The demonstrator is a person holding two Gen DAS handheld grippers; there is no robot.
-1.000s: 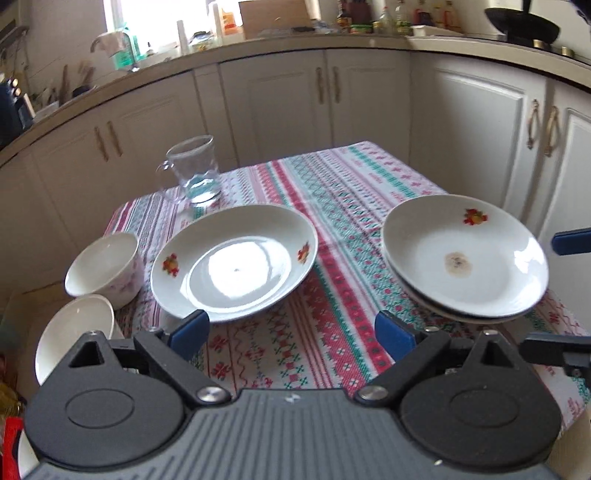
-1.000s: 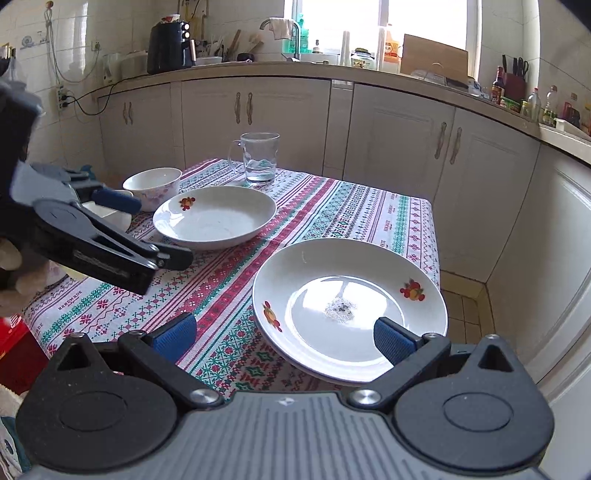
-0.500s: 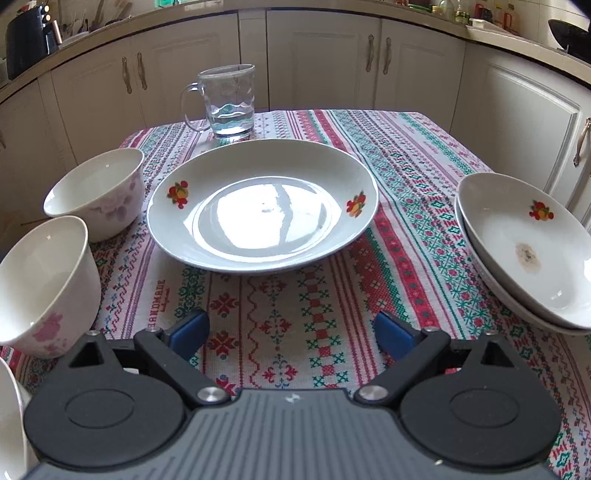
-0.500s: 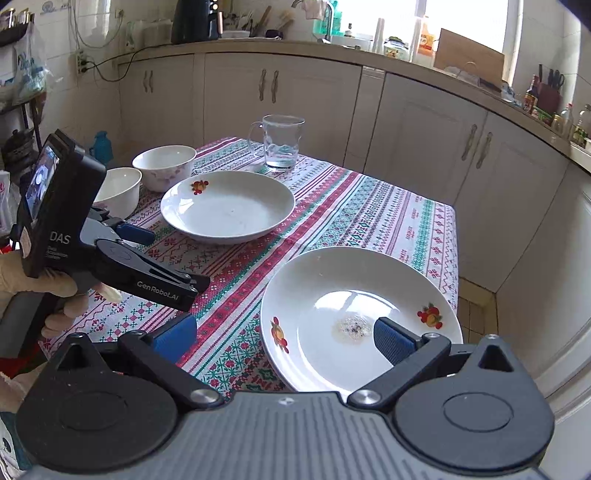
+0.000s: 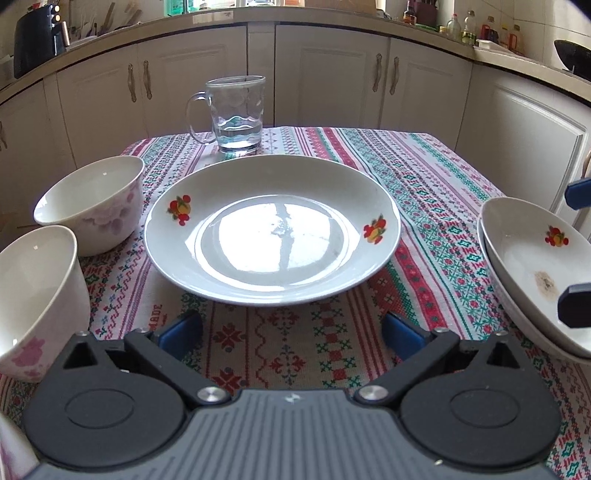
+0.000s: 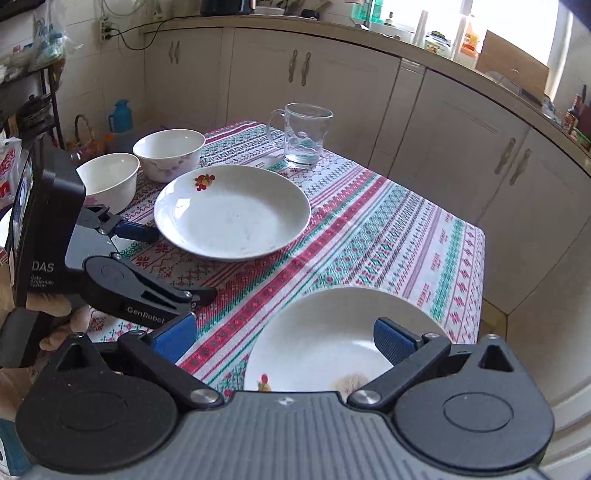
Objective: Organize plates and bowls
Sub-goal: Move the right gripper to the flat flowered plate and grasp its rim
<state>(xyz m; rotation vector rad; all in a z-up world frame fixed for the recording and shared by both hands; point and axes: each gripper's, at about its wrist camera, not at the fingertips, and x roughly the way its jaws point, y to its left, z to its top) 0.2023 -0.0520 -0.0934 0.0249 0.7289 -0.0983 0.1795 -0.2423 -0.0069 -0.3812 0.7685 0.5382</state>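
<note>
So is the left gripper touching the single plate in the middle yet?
Apart. In the left wrist view, patterned tablecloth shows between the open left gripper and the plate; the right wrist view shows the same gap.

Cream cabinets (image 5: 332, 77) run beneath a curved counter (image 6: 443, 59). Daylight pours through a window (image 6: 517, 22). A patterned tablecloth (image 5: 424, 177) covers the table.

Near bowl (image 5: 33, 295) cut by left edge; stacked plates (image 5: 524, 258) by right.
</note>
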